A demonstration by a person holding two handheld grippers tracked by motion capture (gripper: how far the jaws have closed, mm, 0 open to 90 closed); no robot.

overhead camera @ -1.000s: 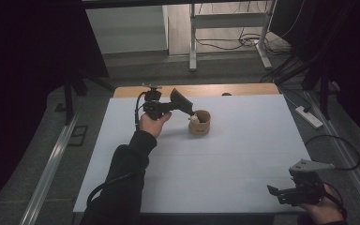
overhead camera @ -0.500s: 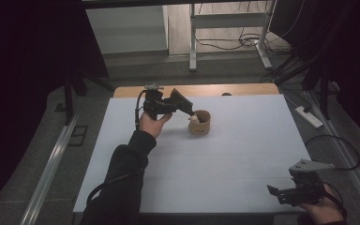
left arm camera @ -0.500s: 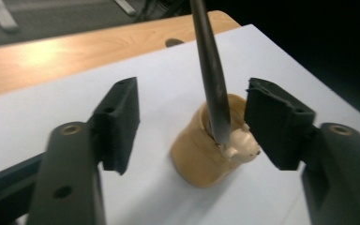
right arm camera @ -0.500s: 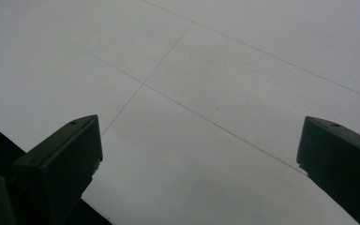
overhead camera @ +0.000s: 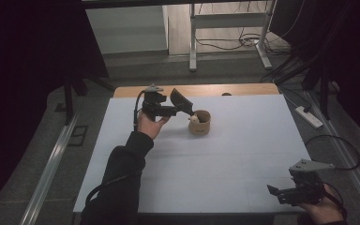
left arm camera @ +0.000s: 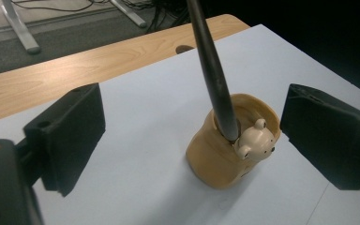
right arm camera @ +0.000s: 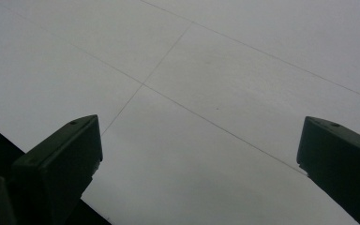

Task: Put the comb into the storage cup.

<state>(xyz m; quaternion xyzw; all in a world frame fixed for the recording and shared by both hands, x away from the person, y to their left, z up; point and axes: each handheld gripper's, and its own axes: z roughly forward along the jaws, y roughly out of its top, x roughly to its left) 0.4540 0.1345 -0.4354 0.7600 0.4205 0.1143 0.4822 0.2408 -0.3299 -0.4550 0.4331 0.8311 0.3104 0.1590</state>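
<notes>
The holder [overhead camera: 199,123] stands upright on the white table [overhead camera: 243,154], far of its middle and a little left. It is a tan cup with a small bear head [left arm camera: 255,140] on its rim. A dark spatula [left arm camera: 213,70] stands in it, handle end down inside the cup and leaning out; in the high view its broad blade [overhead camera: 180,99] rises up and left of the cup.

The left gripper [overhead camera: 178,110] hovers just left of the holder, level with it, held from below by the left hand [overhead camera: 150,124]. Its jaws have just been opening and now stand wide apart; in the left gripper view the holder and spatula lie between and beyond them, the pads clear of both.

The right gripper [overhead camera: 274,193] sits at the near right corner of the table, well apart from the holder, in the right hand [overhead camera: 321,211]. Its jaws are spread wide over bare white table [right arm camera: 206,93], nothing between them.
</notes>
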